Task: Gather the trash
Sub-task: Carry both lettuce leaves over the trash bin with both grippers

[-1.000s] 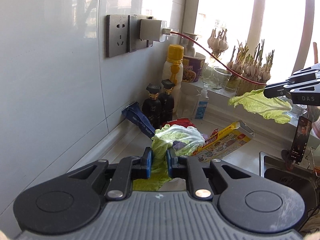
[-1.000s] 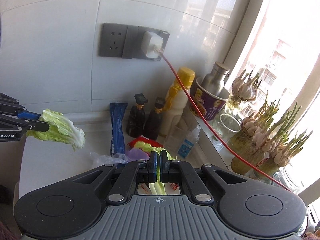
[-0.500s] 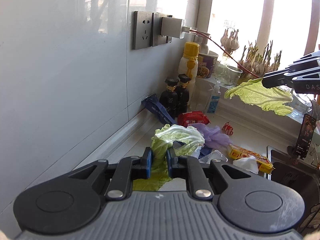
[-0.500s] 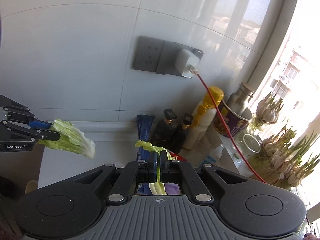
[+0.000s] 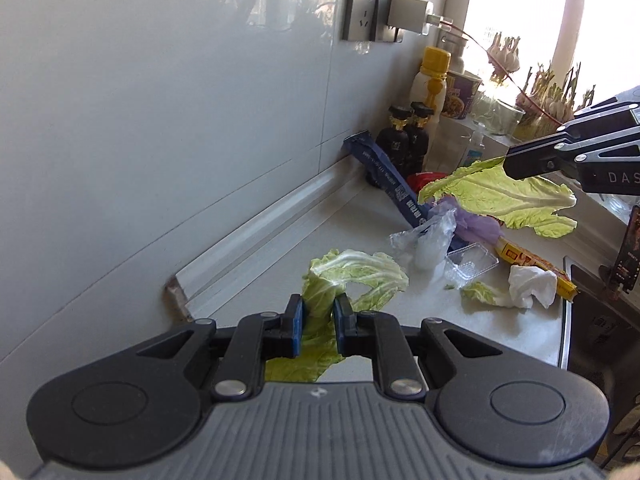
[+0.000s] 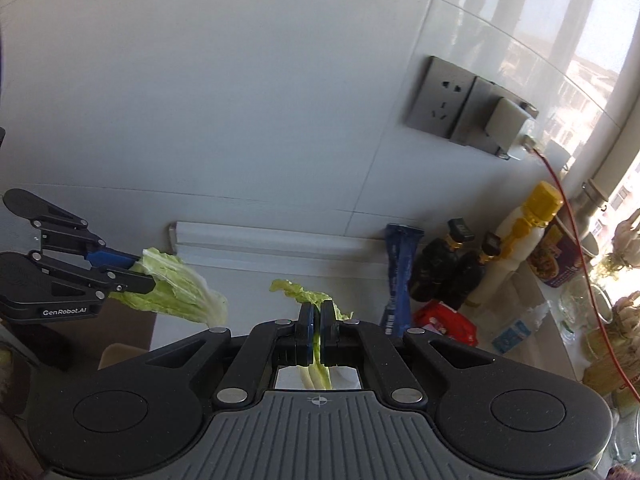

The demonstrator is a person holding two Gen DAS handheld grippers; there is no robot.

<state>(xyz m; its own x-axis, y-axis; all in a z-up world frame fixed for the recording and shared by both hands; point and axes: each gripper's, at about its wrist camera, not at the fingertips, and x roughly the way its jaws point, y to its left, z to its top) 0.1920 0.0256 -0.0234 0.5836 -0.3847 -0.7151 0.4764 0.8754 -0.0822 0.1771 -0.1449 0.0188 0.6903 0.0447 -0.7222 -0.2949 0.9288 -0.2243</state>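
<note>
My left gripper [image 5: 317, 312] is shut on a pale green cabbage leaf [image 5: 352, 276] and holds it above the counter's left end. It also shows in the right wrist view [image 6: 132, 270] with its leaf [image 6: 180, 292]. My right gripper [image 6: 319, 316] is shut on a second cabbage leaf [image 6: 308, 294]; in the left wrist view that gripper [image 5: 516, 162] holds the broad leaf [image 5: 508, 198] in the air above the trash. On the counter lie a clear plastic bag [image 5: 428, 236], purple bag [image 5: 476, 226], plastic tray [image 5: 472, 262], crumpled tissue [image 5: 530, 284], yellow box [image 5: 532, 264] and a leaf scrap [image 5: 480, 292].
A blue packet [image 5: 384, 172] leans on the wall by two dark bottles [image 5: 406, 140] and a yellow-capped bottle [image 5: 432, 80]. A red packet [image 6: 446, 320] lies near them. A charger with a red cable [image 6: 508, 128] sits in the wall socket. The sink [image 5: 600, 332] is at right.
Both grippers have pulled back and to the left with their leaves. More wall and the counter's left end are in view; the trash pile lies farther ahead.
</note>
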